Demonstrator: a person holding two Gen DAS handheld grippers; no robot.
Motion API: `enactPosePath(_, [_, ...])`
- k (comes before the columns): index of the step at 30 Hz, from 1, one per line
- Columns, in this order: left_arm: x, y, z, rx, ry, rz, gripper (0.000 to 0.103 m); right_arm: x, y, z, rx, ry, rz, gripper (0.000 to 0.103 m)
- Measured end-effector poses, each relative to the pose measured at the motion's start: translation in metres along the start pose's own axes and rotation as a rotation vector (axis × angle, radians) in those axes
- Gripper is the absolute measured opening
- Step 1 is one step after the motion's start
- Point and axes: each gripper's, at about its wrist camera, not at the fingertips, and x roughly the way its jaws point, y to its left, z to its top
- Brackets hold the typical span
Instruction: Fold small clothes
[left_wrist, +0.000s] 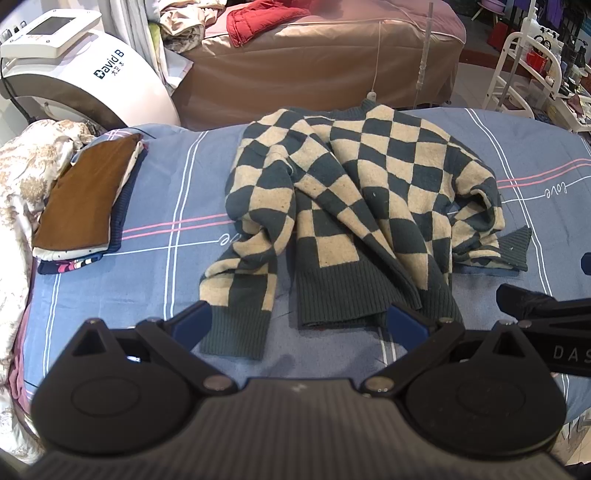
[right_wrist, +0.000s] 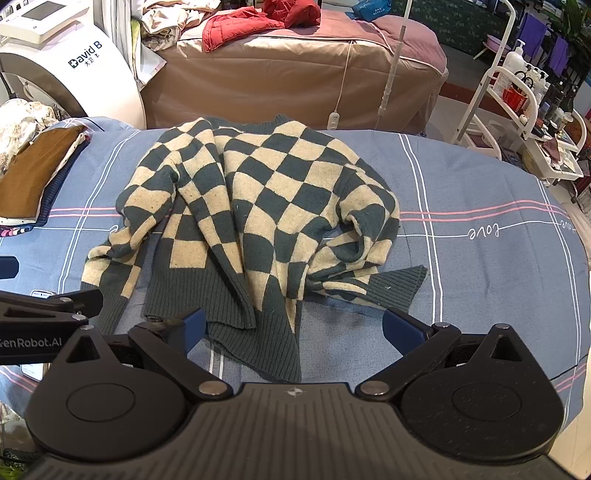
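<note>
Your left gripper (left_wrist: 297, 323) and right gripper (right_wrist: 293, 326) both stand spread apart, holding nothing; the checkered sweater (left_wrist: 354, 206) lies rumpled mid-sheet (left_wrist: 177, 266), hem nearest you; folded stack (left_wrist: 85, 206) sits far left.

A checkered sweater (left_wrist: 354, 206) (right_wrist: 255, 218) in dark teal and cream, with dark ribbed hem and cuffs, is seen lying crumpled and unfolded on the blue sheet, directly ahead of both tools. One sleeve is trailed toward the left; another is bunched at the right.
</note>
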Motion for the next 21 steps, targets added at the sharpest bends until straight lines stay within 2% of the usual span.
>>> enactPosePath(15, [0.007,-0.001,0.002,0.000,0.002,-0.006,0.103,0.002,0.002,-0.001,0.002,0.004,0.001,0.103])
enactPosePath(21, [0.023,-0.001,-0.014,0.019,-0.003,-0.001,0.103,0.009,-0.001,-0.007,0.005,-0.027,0.012,0.103])
